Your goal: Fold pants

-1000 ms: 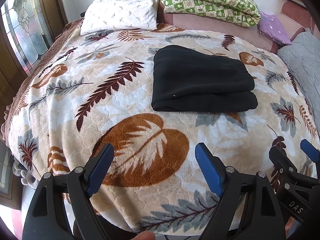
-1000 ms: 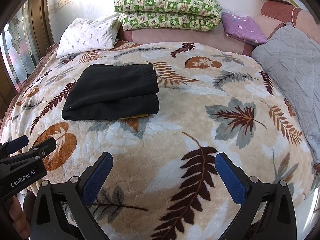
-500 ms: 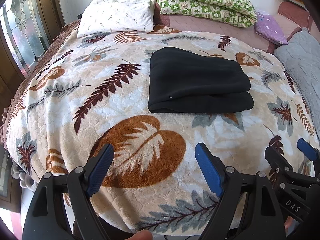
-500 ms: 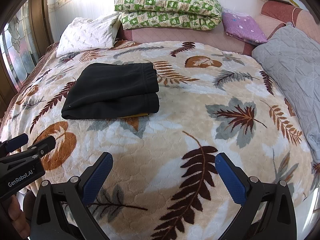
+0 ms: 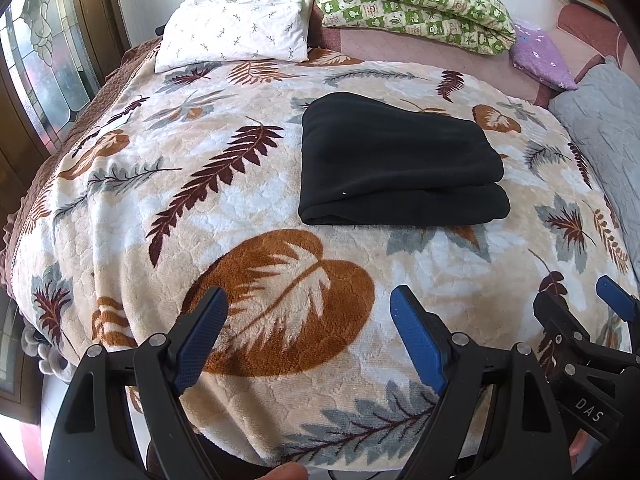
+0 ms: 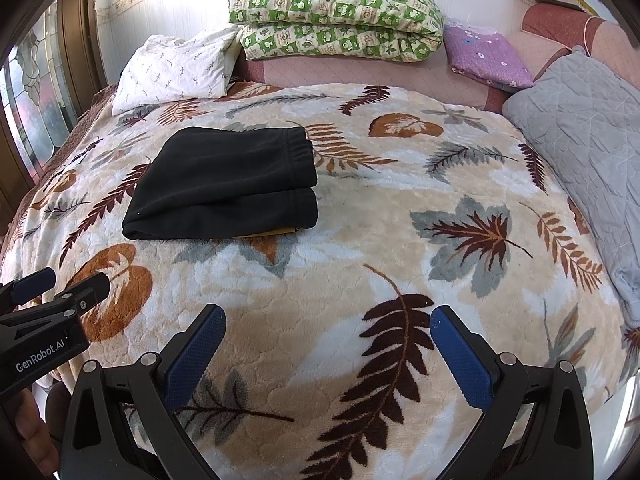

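Note:
Black pants [image 5: 396, 168] lie folded into a thick rectangle on the leaf-patterned blanket [image 5: 240, 208], well beyond both grippers; in the right wrist view the pants [image 6: 228, 188] sit at the upper left with the waistband on their right side. My left gripper [image 5: 308, 296] hovers over the blanket's near edge, jaws wide apart, nothing between them. My right gripper [image 6: 328, 316] is likewise open and empty above the blanket. Each gripper shows at the edge of the other's view: the right gripper [image 5: 576, 300], the left gripper [image 6: 60, 280].
A white pillow [image 5: 236, 32], a folded green checked quilt [image 6: 336, 20], a purple pillow [image 6: 488, 56] and a grey quilted cover [image 6: 588, 128] line the head and right side of the bed. A stained-glass window [image 5: 44, 52] stands at the left. A fingertip [image 5: 284, 472] shows at the bottom edge.

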The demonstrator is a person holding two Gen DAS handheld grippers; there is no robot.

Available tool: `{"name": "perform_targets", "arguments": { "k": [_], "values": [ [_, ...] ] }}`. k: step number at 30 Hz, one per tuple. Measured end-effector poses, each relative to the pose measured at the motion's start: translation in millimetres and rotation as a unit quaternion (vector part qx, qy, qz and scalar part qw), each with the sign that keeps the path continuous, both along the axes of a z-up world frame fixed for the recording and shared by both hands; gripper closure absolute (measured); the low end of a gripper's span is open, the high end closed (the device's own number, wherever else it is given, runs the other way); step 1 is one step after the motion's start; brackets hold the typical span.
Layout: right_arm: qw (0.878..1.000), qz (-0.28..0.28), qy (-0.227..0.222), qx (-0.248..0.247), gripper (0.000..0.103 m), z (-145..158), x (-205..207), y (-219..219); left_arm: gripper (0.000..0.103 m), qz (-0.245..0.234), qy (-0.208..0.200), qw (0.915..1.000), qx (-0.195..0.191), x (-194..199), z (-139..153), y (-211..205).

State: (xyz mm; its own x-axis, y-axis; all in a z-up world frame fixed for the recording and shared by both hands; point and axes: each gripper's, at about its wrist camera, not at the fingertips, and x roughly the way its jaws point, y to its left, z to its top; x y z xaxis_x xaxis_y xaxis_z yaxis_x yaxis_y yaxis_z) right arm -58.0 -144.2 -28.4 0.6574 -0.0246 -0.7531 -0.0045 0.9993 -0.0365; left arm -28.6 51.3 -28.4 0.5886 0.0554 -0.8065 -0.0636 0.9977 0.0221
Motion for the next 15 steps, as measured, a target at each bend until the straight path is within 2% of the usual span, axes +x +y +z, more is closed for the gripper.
{"name": "perform_targets", "arguments": {
  "k": [15],
  "values": [
    [1.000, 0.001, -0.001, 0.000, 0.000, 2.6, 0.7, -1.6, 0.019, -0.012, 0.001, 0.9999, 0.003, 1.5, 1.5, -3.7]
  ]
}}
